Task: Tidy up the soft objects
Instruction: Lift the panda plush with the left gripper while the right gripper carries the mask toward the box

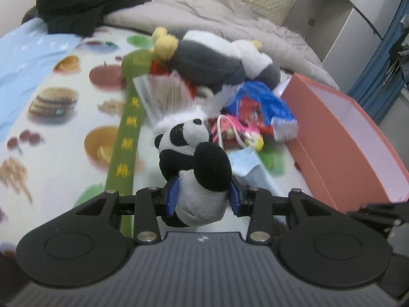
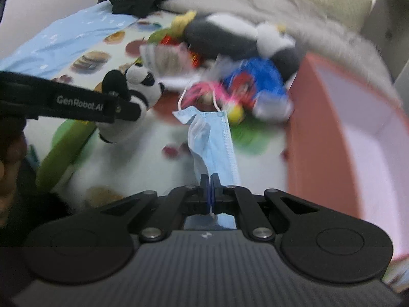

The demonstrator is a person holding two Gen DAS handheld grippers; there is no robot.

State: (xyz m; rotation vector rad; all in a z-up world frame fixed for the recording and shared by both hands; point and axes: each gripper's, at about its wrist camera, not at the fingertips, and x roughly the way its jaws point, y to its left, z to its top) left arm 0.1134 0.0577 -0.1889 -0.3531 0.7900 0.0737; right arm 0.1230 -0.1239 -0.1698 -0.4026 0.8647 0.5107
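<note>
From the left wrist, the left gripper pinches a toy panda by its belly above the bed, head pointing away from the camera. From the right wrist, the right gripper, pressed together, clamps a blue face mask running lengthwise away beside the pink box; the other gripper reads "GenRobot.AI".

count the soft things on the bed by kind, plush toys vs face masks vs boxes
plush toys: 2, the small panda plush held in the left tongs and the big penguin plush lying behind it
face masks: 1, the blue face mask pinched in the right tongs
boxes: 1, the open pink box
total: 4
</note>
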